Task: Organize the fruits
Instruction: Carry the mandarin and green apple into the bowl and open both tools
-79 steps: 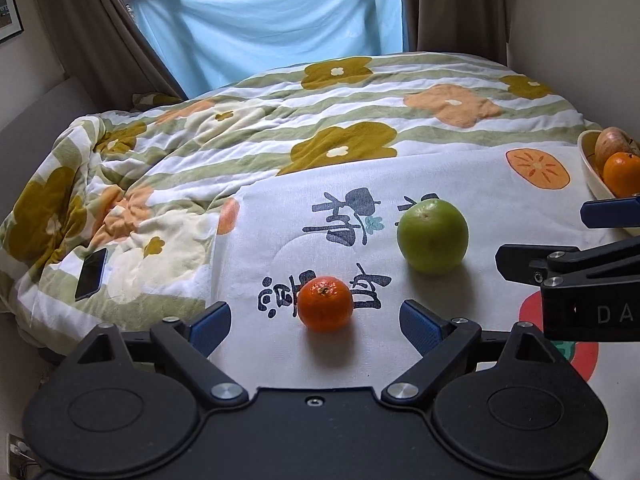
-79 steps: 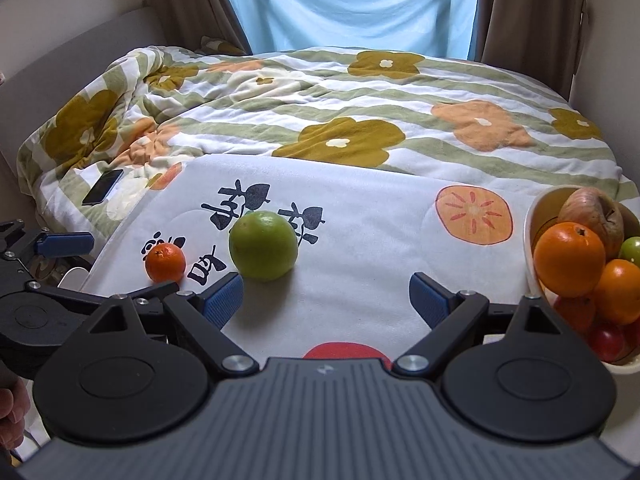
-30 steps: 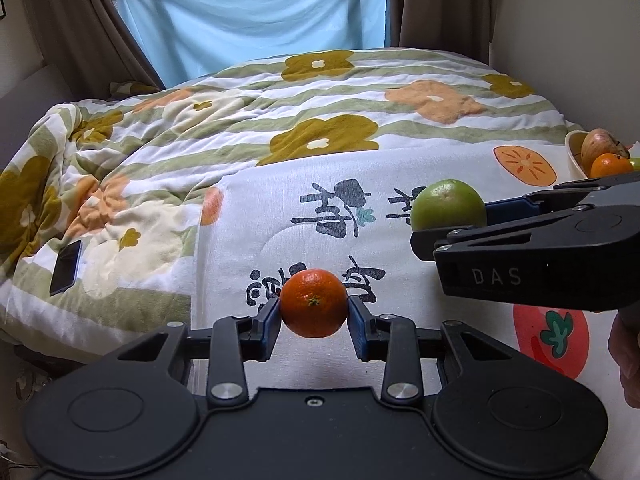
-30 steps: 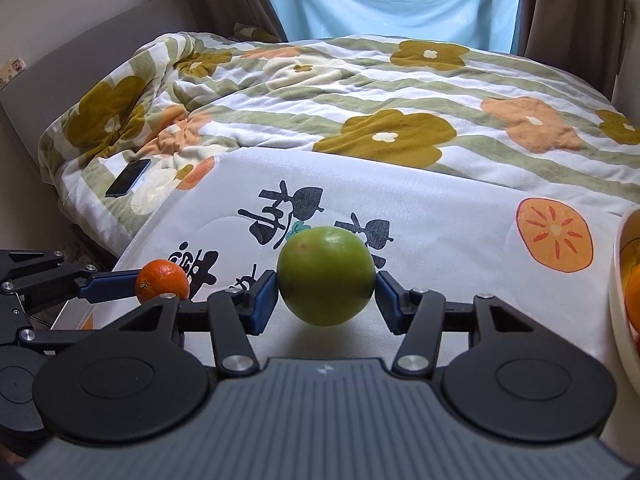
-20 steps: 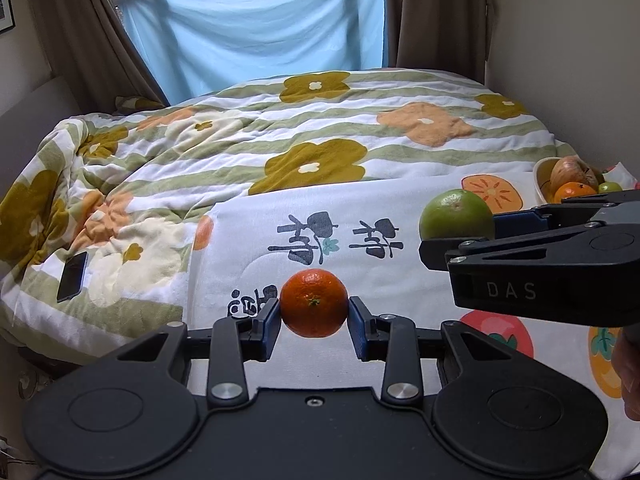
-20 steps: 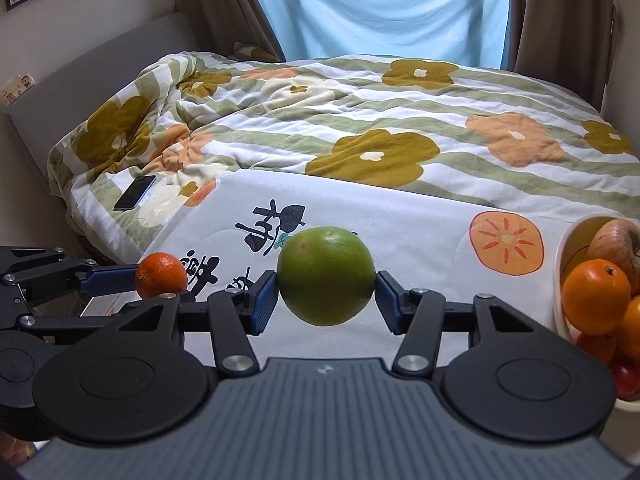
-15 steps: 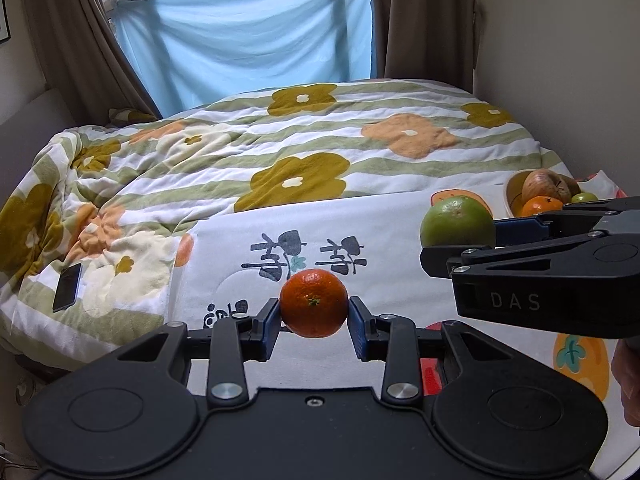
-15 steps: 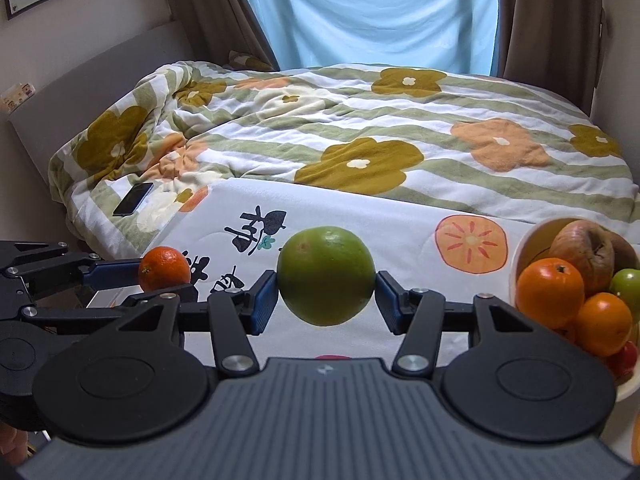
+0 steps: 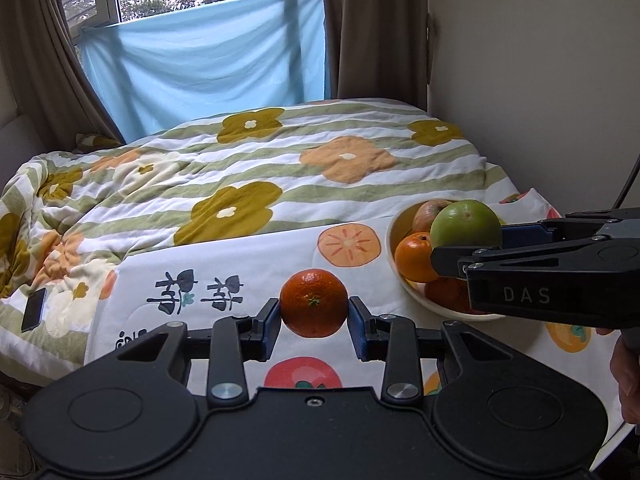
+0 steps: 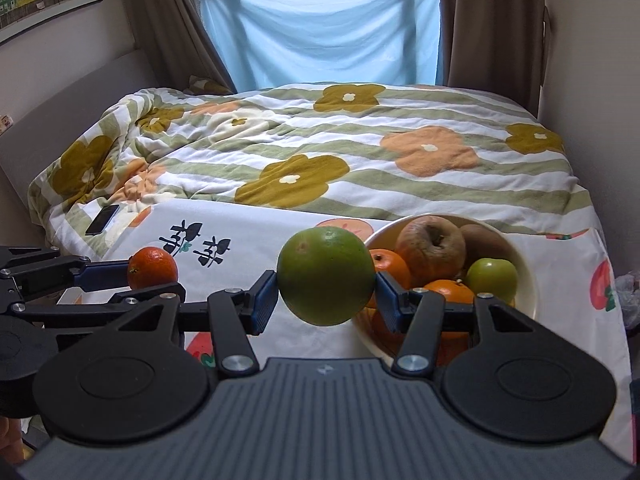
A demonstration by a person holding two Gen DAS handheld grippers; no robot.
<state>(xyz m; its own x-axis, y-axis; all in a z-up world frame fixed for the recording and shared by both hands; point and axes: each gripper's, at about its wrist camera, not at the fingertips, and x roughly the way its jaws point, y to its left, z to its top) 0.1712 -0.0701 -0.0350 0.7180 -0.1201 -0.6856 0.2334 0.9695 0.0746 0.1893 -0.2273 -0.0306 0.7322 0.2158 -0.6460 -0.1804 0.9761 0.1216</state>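
Observation:
My left gripper (image 9: 314, 320) is shut on a small orange tangerine (image 9: 313, 303) and holds it in the air above the white printed cloth (image 9: 248, 264). My right gripper (image 10: 326, 300) is shut on a large green fruit (image 10: 326, 275) and holds it just left of the cream fruit bowl (image 10: 524, 280). The bowl holds oranges, a brownish apple (image 10: 431, 245) and a small green apple (image 10: 491, 279). In the left wrist view the right gripper (image 9: 480, 246) holds the green fruit (image 9: 466, 225) over the bowl's (image 9: 424, 298) near side. The tangerine also shows in the right wrist view (image 10: 152, 267).
The bed carries a floral striped quilt (image 10: 360, 152). A black phone (image 10: 102, 219) lies on the quilt at the left edge. The wall (image 9: 540, 80) stands close on the right behind the bowl. A blue sheet (image 10: 320, 28) hangs over the window.
Both grippers closed on their fruits, lifted them off the cloth and carried them right toward the bowl. The bowl now sits much closer in both views.

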